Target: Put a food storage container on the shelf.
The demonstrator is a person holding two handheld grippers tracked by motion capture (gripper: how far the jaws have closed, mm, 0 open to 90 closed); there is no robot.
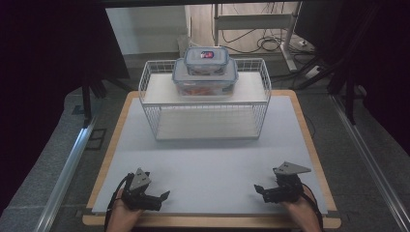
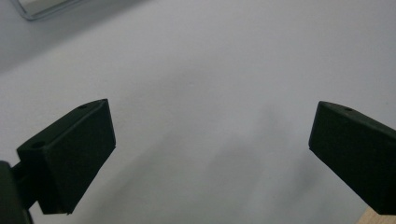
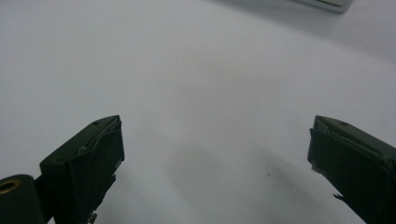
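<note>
High view shows a wooden table (image 1: pixel 309 130) across the centre of the frame, covered almost wholly by a pale grey mat (image 1: pixel 208 164). At upper centre a white wire rack (image 1: pixel 205 99) with two levels stands on the far part of the mat. On its upper shelf sits a large clear lidded container (image 1: pixel 205 79) with orange contents, and a smaller clear container (image 1: pixel 207 59) is stacked directly on its lid. Both containers lie well apart from the grippers. At lower left the left gripper (image 1: pixel 162 197) rests low over the mat near its front edge, held by the person's hand, jaws pointing toward frame centre. At lower right the right gripper (image 1: pixel 258 189) sits likewise near the front edge, jaws pointing inward toward the left one. Left gripper view records its two black jaws spread wide at the lower corners of the frame, with bare mat between them and a corner of the rack's base (image 2: pixel 44 8) at upper left. Right gripper view records the same: jaws spread wide, nothing between them but mat, and a rack corner (image 3: pixel 327 3) at upper right.
</note>
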